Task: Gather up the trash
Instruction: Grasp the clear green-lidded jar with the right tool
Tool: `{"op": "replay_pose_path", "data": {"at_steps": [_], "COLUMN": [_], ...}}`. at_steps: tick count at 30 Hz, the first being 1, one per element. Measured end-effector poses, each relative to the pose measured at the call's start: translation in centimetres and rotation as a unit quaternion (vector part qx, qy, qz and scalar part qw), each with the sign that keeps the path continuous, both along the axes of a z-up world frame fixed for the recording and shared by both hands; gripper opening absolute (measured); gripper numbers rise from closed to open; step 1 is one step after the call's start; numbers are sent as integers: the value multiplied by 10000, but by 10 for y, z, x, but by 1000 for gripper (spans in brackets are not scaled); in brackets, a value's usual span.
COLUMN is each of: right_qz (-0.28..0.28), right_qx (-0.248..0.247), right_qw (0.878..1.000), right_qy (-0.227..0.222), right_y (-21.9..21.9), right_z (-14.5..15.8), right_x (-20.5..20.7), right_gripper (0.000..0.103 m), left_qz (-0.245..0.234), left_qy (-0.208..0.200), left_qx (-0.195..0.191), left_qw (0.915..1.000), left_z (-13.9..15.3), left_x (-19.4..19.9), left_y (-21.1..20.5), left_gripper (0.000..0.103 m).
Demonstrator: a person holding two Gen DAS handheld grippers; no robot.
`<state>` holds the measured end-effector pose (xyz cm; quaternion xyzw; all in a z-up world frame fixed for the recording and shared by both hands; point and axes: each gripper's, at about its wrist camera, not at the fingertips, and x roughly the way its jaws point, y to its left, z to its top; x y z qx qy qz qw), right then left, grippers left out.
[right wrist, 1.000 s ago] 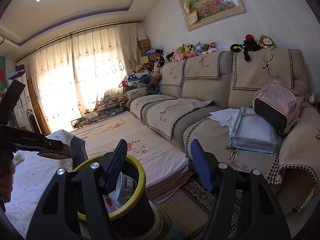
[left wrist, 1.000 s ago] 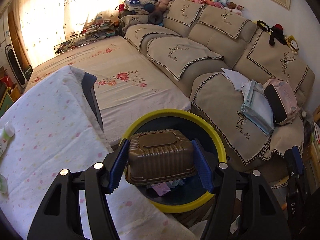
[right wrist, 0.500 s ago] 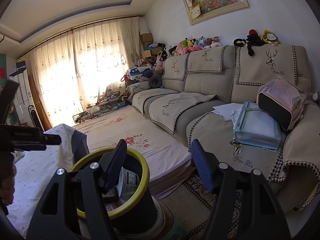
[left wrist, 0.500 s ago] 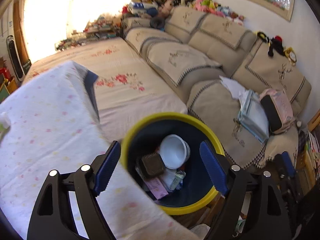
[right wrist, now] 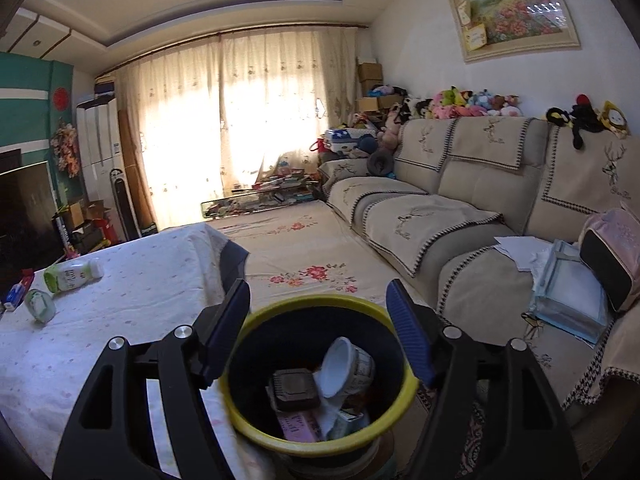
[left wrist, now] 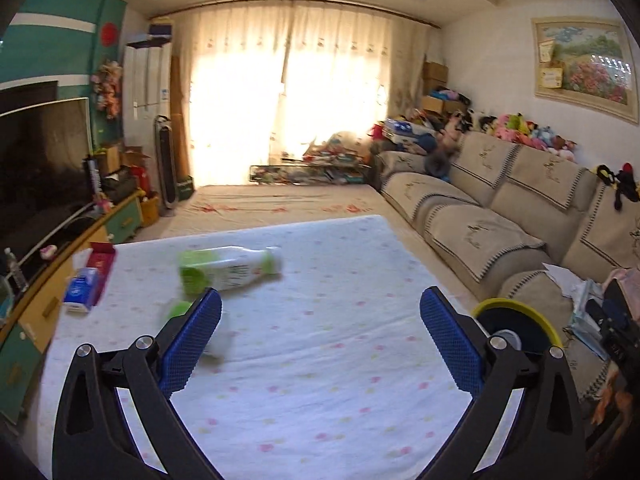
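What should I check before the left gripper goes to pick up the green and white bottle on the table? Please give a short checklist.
1. Left gripper empty, jaws opening: ok.
2. Bottle lying on its side on the table, nothing on top of it: ok.
3. Small round container beside the bottle, close to the approach path: not ok.
4. Bottle capped or leaking: cannot tell, image blurred.
5. Yellow-rimmed bin has room left: ok.
6. Right gripper empty, jaws opening above the bin: ok.

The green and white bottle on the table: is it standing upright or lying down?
Lying down. The bottle rests on its side on the tablecloth, its green end toward the camera.
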<state>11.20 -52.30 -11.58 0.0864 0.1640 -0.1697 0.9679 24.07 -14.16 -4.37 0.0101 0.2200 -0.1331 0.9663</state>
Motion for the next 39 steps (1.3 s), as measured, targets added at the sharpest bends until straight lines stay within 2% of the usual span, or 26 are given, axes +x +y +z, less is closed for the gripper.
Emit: {"op": "replay_pose_path", "data": {"at_steps": [5,10,15,18,22,26,29,32,35,39], "right_qz": [1020,2037,3085,3536,3827,3923,3940,3952,3962,3937], "right_qx": [123,182,297,143,-33,-173,-272,-484,-562,-824], "right_qw": [9947,9787,9487,9308,9144,9058,9029,8993,8951,8923], "right_qy": [-16,176,620,911,1320,1591,1698,1808,1965,2052], "right_y": [50,112,185,232,282,325,350,370,378,381], "right_z": [28,47,51,44,26,14,2,-7,-19,-28], "right_x": [39,82,129,153,180,200,214,226,240,252], "right_gripper": [69,69,69,69,69,70,76,77,84,86], "left_qz": [1101,1825,2119,2406,2740,2968,2990,2949,2904,2858], "left_qy": [-412,-587,-497,-578,-657,-694,-635,-602,-587,-558], "left_qx": [172,282,59,-47,-67,-166,-253,-312,-325,-352], "left_qw": [9929,9810,9760,9689,9595,9523,9518,9531,9546,9560], "left_z": [-4,-21,-39,-38,-39,-39,-38,-37,-36,-35], "left_x": [2,3,-1,-3,-5,-10,-10,-12,-14,-15], "left_y": [92,160,192,207,223,238,241,234,229,227], "left_gripper": [98,98,98,98,98,98,98,98,98,98]}}
